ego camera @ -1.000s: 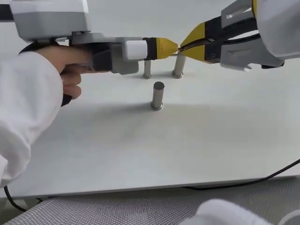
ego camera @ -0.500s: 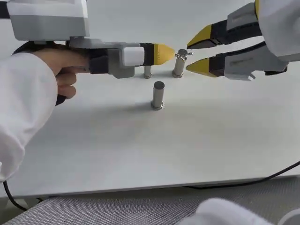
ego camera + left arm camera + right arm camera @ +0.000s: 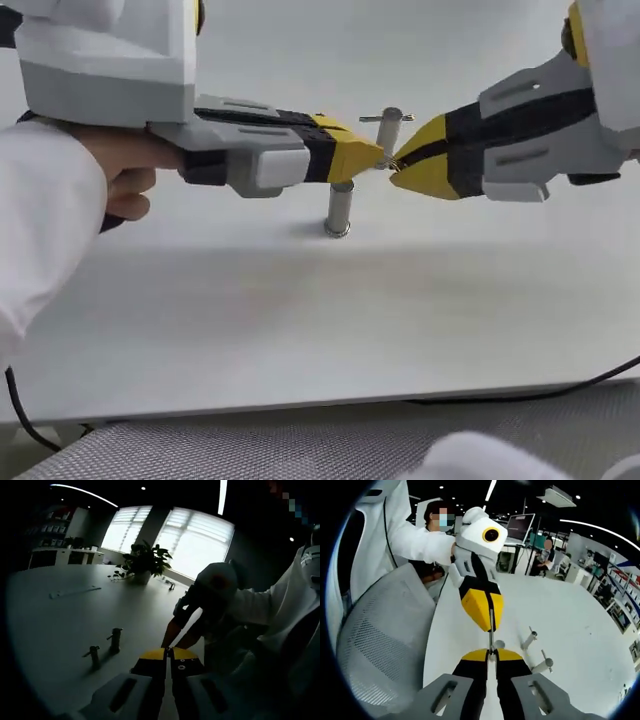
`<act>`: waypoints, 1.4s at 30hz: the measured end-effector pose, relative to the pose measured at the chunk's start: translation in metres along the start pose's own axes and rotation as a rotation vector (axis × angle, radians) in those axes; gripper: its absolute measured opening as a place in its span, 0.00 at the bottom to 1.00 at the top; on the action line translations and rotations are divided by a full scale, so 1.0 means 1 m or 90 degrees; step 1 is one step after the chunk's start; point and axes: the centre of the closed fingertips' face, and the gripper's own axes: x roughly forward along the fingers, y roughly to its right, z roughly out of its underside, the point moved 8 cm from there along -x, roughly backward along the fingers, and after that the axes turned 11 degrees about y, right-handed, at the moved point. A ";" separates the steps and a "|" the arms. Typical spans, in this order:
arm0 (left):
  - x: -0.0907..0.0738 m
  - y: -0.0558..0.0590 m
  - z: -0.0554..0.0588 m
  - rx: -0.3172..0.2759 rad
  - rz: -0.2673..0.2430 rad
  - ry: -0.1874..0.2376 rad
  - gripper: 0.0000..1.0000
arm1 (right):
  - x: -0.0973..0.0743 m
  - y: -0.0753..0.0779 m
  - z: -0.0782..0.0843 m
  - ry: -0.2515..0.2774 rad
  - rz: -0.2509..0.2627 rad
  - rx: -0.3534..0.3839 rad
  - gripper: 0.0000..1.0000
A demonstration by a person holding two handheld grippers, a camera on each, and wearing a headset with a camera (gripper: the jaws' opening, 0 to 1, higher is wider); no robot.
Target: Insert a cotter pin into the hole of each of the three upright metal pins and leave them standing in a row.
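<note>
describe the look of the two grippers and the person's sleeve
The left gripper and right gripper look alike: pointed yellow jaw tips on black sections, then blocky grey and white plastic bodies. The person wears a white sleeve. A thin black cable runs low across the head view.

White table (image 3: 300,330); bright blinded windows (image 3: 200,540); potted plant (image 3: 142,565); grey mesh chair (image 3: 375,630).

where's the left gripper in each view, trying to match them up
Head view: left gripper enters from the left, tip meeting the right gripper at centre.
Left gripper view: its yellow fingers rise at bottom centre.
Right gripper view: left gripper faces the camera at centre, a cotter pin linking both tips.
Shared landmark: the upright metal pins already cross-pinned, beside the tips.
</note>
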 end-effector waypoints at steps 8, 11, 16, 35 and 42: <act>-0.003 0.005 0.011 0.156 0.059 -0.056 0.01 | 0.001 -0.005 0.008 -0.006 -0.030 0.023 0.00; -0.002 0.010 0.018 0.187 0.066 -0.088 0.01 | 0.002 -0.007 0.011 -0.009 -0.038 0.029 0.00; -0.001 0.009 0.020 0.195 0.062 -0.097 0.01 | 0.002 -0.009 0.011 -0.010 -0.033 0.034 0.00; -0.003 -0.025 0.025 0.259 -0.017 -0.140 0.23 | 0.003 0.009 0.032 -0.093 0.014 0.053 0.00; 0.006 -0.032 0.033 0.267 -0.028 -0.155 0.22 | 0.004 0.013 0.042 -0.106 0.019 0.061 0.00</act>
